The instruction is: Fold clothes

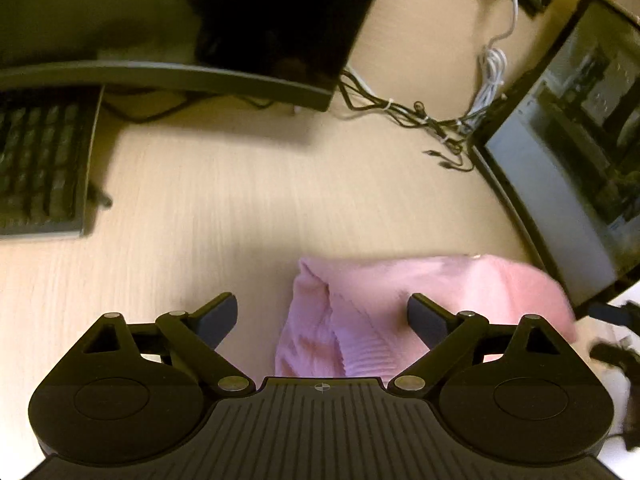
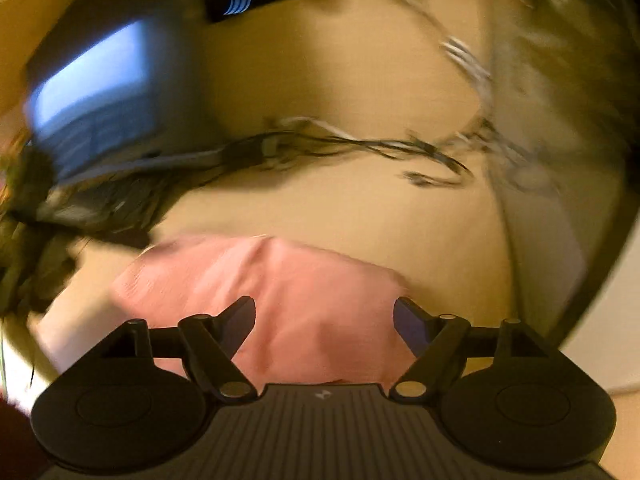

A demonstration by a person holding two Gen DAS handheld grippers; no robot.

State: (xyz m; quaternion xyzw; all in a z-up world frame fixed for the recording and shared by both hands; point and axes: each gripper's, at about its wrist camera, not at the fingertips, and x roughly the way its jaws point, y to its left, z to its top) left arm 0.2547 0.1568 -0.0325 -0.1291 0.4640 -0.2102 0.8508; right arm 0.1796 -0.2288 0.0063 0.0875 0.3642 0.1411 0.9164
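A pink knitted garment [image 1: 400,304] lies bunched on the light wooden desk [image 1: 248,200]. In the left wrist view its ribbed left end sits between the spread fingers of my left gripper [image 1: 323,312], which is open above it and holds nothing. The right wrist view is heavily blurred. There the same pink garment [image 2: 280,292] fills the space under my right gripper [image 2: 324,316], also open, its fingers apart over the cloth. Whether either gripper touches the fabric is not clear.
A dark keyboard [image 1: 40,168] lies at the left. A black monitor [image 1: 280,20] stands at the back and a lit screen [image 1: 580,140] at the right. Tangled cables [image 1: 420,120] run across the desk behind the garment. Bare desk lies left of the cloth.
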